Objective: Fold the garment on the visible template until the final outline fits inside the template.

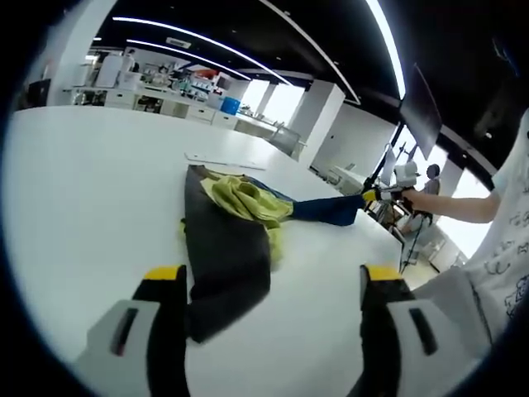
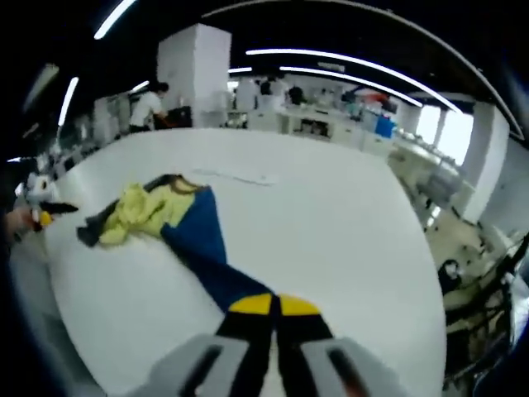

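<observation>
The blue sleeve (image 2: 207, 248) is pinched by the closed right fingers (image 2: 273, 308); the left fingers (image 1: 273, 277) are wide open, empty. The garment (image 1: 227, 240) may be dragged along the bench (image 1: 83, 190) if pulled.

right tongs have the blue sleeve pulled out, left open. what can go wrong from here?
1. The right tongs are shut on the tip of the dark blue sleeve, pulled taut; the small bite may slip.
2. The yellow-green bunched fabric and dark grey panel lie crumpled, so pulling further may drag the pile rather than flatten it.
3. The open left tongs hover near the grey panel's loose end, close to the white table edge; it may slide off.
</observation>
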Demonstrator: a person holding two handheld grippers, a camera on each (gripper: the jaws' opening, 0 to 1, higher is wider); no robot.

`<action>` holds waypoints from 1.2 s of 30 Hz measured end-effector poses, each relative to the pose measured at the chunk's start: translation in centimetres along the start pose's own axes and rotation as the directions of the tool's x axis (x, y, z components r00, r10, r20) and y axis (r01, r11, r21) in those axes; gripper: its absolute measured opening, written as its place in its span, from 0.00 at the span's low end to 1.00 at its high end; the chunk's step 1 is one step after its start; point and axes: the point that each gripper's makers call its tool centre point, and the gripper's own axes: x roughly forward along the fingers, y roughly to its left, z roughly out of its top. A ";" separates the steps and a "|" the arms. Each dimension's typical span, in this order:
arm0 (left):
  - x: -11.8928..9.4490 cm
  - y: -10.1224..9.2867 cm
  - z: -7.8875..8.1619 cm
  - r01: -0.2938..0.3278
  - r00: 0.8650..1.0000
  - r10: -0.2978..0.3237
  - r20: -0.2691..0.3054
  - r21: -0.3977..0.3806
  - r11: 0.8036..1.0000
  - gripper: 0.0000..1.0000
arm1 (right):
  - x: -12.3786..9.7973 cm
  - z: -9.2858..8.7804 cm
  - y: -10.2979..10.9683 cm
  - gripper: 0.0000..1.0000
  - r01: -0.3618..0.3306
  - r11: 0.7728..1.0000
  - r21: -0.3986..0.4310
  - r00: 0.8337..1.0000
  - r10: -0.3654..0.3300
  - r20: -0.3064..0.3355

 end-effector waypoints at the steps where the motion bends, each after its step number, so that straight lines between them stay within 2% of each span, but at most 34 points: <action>1: 0.1 0.0 0.0 0.001 1.000 -0.001 0.000 0.000 1.000 0.83 | -0.2 -0.2 0.3 0.00 0.003 1.000 -0.026 1.000 -0.003 -0.004; 3: 0.1 -0.1 -0.1 0.003 1.000 -0.003 -0.002 0.000 1.000 0.83 | -0.6 -0.9 1.0 0.00 0.011 0.997 -0.073 1.000 -0.012 -0.008; 9: 0.2 -0.2 -0.2 0.008 1.000 -0.008 -0.005 -0.001 1.000 0.83 | -1.8 -3.9 4.2 0.00 -0.011 0.995 -0.101 1.000 0.008 -0.030; 14: 0.4 -0.1 -0.2 0.010 1.000 -0.010 -0.011 0.001 1.000 0.83 | -1.9 -7.2 7.2 0.00 -0.050 0.995 -0.081 0.996 0.044 -0.079; 20: 0.6 -0.3 -0.2 0.015 1.000 -0.015 -0.011 0.000 1.000 0.83 | -1.5 -9.9 9.3 0.00 -0.070 0.997 -0.035 0.990 0.065 -0.127; 28: 0.4 -0.2 -0.3 0.012 1.000 -0.012 -0.014 -0.003 1.000 0.83 | -0.6 -12.0 10.6 0.00 -0.092 0.996 -0.001 0.980 0.091 -0.179; 34: 0.3 -0.1 -0.2 0.008 1.000 -0.008 -0.010 -0.005 1.000 0.83 | -0.8 -12.1 10.8 0.00 -0.113 0.993 0.032 0.975 0.117 -0.188; 36: 0.2 -0.1 -0.2 0.007 1.000 -0.007 -0.011 -0.003 1.000 0.83 | -1.0 -11.5 10.5 0.10 -0.104 0.993 0.064 0.982 0.113 -0.154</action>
